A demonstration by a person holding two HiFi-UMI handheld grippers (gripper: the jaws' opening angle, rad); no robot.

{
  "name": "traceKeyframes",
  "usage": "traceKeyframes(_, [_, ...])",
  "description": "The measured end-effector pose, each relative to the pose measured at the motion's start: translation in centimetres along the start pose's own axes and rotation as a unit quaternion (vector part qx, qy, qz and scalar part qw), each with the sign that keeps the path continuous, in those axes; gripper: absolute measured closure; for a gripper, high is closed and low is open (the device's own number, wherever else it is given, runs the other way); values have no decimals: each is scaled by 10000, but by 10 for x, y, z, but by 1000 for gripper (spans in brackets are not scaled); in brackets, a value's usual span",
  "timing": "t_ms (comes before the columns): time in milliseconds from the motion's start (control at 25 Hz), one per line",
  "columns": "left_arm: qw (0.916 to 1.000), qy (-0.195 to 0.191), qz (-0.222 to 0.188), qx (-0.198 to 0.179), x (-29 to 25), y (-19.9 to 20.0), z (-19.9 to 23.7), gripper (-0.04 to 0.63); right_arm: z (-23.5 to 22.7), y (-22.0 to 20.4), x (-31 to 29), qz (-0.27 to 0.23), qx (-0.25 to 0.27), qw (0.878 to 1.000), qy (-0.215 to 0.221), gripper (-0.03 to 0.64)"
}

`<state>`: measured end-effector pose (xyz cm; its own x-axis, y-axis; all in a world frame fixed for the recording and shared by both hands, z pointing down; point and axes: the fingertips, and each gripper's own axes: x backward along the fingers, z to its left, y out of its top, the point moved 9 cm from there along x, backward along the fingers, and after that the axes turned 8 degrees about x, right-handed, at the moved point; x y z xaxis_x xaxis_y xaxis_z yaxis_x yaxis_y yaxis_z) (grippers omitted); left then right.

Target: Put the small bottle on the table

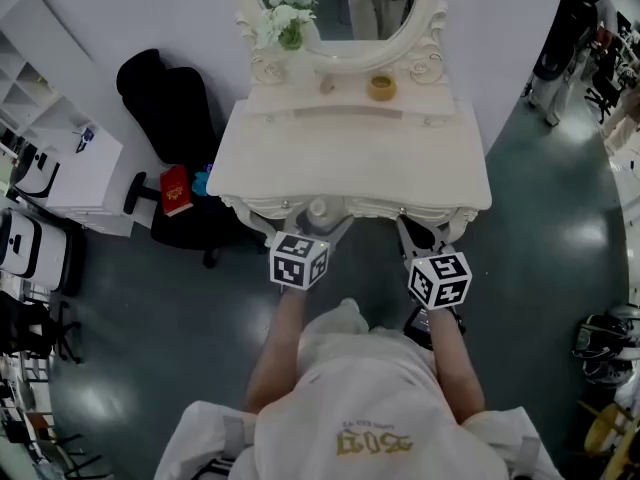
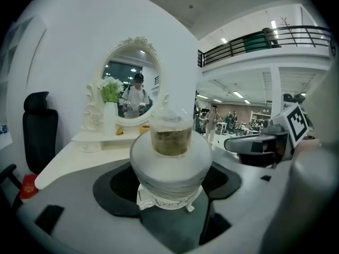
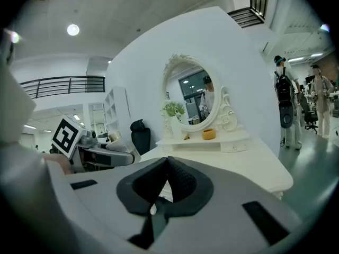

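Observation:
The small bottle (image 1: pixel 318 211) is white with a clear cap and amber liquid. My left gripper (image 1: pixel 318 230) is shut on it, holding it upright at the front edge of the white dressing table (image 1: pixel 350 158). In the left gripper view the bottle (image 2: pixel 170 163) fills the space between the dark pads (image 2: pixel 119 187) of the left gripper (image 2: pixel 170 189). To its right my right gripper (image 1: pixel 420 233) also hovers at the table's front edge. In the right gripper view its jaws (image 3: pixel 167 165) are closed together with nothing between them.
An oval mirror (image 1: pixel 345 8) stands at the back of the table, with a vase of white flowers (image 1: pixel 290 18) and a yellow jar (image 1: pixel 381 87) on the raised shelf. A black chair (image 1: pixel 170 98), a red book (image 1: pixel 176 189) and a white cabinet (image 1: pixel 80 178) are at the left.

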<state>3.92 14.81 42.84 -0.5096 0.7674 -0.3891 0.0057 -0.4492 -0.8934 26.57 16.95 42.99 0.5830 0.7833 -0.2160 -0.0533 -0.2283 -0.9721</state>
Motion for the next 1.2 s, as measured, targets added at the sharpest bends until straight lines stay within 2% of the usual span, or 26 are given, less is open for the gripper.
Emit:
traceKeyframes(240, [9997, 135, 185, -118, 10, -4, 0, 252, 6, -6, -5, 37, -189, 9996, 211, 604])
traceKeyframes(640, [9986, 432, 245, 168, 19, -15, 36, 252, 15, -16, -40, 198, -267, 9983, 484, 603])
traceKeyframes(840, [9982, 452, 254, 292, 8, -8, 76, 252, 18, -11, -79, 246, -243, 9982, 495, 603])
traceKeyframes(1200, [9982, 223, 368, 415, -44, 20, 174, 252, 13, 4, -185, 527, -232, 9980, 243, 604])
